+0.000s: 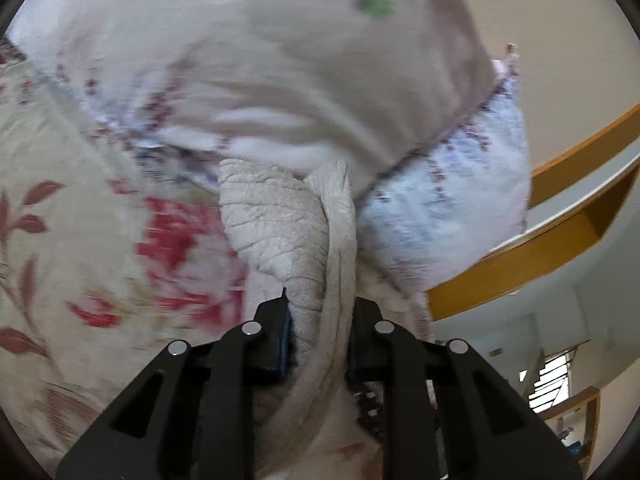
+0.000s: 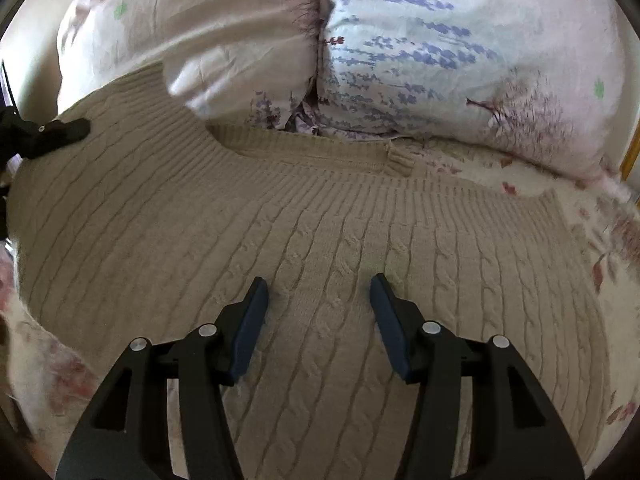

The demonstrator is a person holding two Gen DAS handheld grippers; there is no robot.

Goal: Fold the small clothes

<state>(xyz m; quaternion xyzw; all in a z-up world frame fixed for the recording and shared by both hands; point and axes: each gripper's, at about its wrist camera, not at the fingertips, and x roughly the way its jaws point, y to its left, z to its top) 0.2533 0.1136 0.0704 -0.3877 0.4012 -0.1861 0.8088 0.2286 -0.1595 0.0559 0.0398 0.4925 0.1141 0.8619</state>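
A beige cable-knit sweater [image 2: 320,232] lies spread flat on the bed, neckline toward the pillows. My right gripper [image 2: 319,280] hovers open just over the sweater's middle, nothing between its blue pads. In the left wrist view my left gripper [image 1: 322,304] is shut on a bunched fold of the sweater [image 1: 280,232], which is lifted off the bedsheet and runs forward from the jaws. The left gripper [image 2: 44,136] also shows at the far left edge of the right wrist view, at the sweater's upper left corner.
Two pillows, one pinkish [image 2: 192,32] and one pale blue with a floral print [image 2: 440,52], lean at the head of the bed just beyond the neckline. A floral bedsheet [image 1: 80,208] lies underneath. A wooden bed frame or shelf [image 1: 540,248] is to the right.
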